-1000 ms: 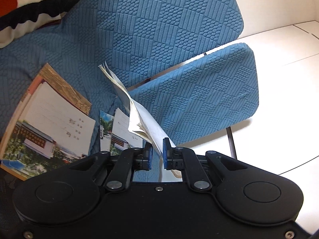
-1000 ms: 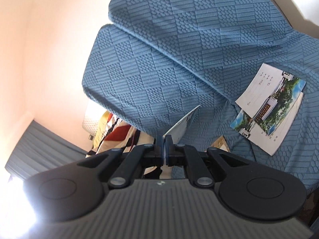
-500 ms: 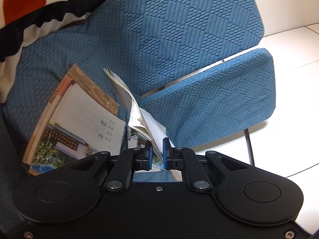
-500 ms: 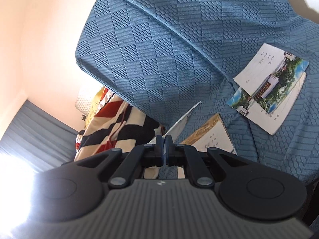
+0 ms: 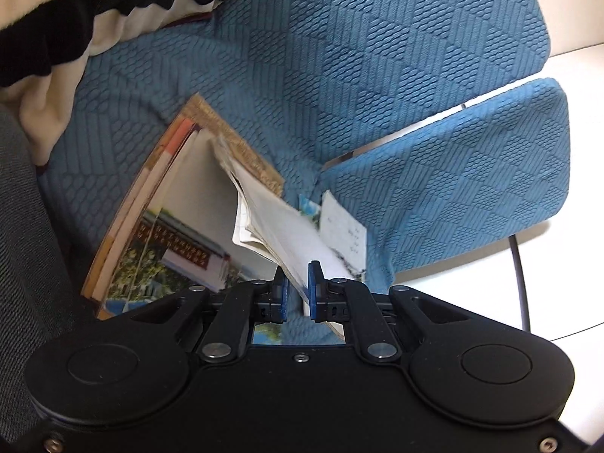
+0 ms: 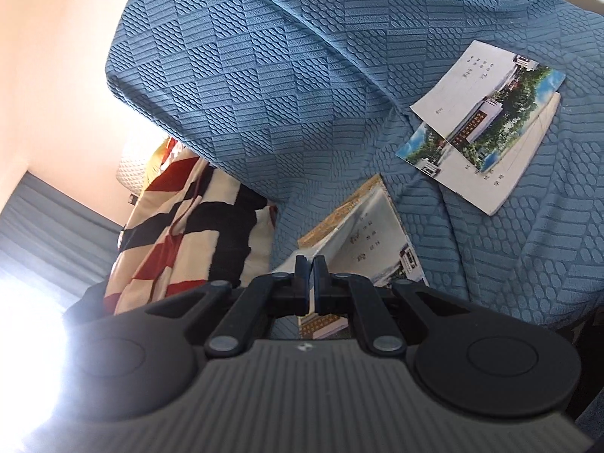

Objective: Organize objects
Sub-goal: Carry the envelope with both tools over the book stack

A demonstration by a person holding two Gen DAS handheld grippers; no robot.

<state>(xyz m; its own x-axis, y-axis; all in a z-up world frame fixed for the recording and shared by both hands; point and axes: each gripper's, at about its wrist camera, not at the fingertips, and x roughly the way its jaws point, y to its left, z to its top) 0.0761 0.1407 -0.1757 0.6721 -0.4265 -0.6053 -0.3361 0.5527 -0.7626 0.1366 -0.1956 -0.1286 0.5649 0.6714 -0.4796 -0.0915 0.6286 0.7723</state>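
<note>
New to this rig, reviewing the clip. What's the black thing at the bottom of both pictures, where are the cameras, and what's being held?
No robot arm here: a person carries one two-finger gripper in each hand, and a fisheye camera on each looks forward along its fingers. The black shape is the gripper's own body.

Left wrist view: the left gripper is shut on a worn booklet with loose pages, held above a stack of notebooks on the blue textured cover.

Right wrist view: the right gripper pinches the thin edge of what looks like a booklet cover. Two photo-covered notebooks lie overlapped farther along the cover. A striped red, black and cream pillow sits beside it.
</note>
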